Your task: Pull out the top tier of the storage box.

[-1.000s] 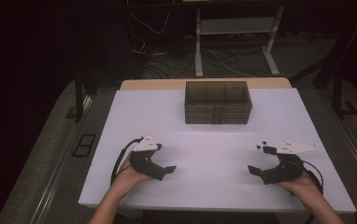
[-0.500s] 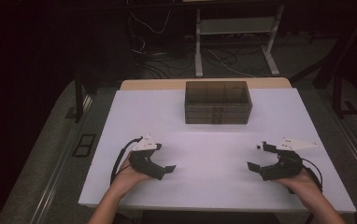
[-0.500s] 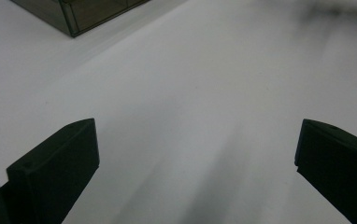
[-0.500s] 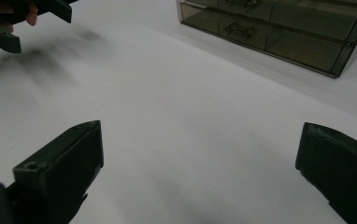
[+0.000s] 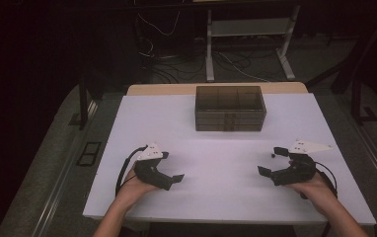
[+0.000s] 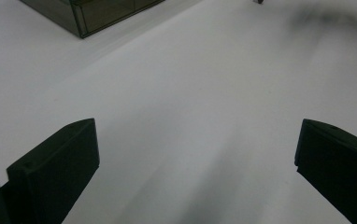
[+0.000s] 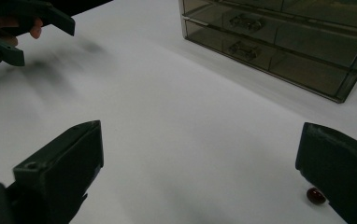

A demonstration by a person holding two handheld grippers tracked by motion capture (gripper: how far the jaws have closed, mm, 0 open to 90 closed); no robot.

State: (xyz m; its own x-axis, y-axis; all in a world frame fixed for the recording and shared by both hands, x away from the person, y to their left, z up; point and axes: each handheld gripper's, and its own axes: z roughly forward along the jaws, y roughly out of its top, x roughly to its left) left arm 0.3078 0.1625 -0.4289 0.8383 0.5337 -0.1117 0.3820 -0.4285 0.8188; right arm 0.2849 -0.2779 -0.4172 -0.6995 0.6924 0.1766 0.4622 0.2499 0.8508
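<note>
A: High view, quick pass. Left gripper sits lower left of the frame, right gripper lower right, both low over the white bench. Well apart from each other.

B: Jaws?

A: Both spread wide, nothing between them. Each gripper view shows bare bench between the two black jaws.

B: Objects?

A: Smoky transparent drawer box at upper centre of the high view, near the bench's far edge. In the right gripper view it's upper right, two drawer fronts with handles visible, both drawers look pushed in. Contents, can't tell.

B: Anything small?

A: Tiny dark red bead on the bench, lower right of the right gripper view, just beside the right-hand jaw. In the high view it's a dark speck just left of the right gripper's grey plate. Touching the jaw or not, can't tell.
</note>
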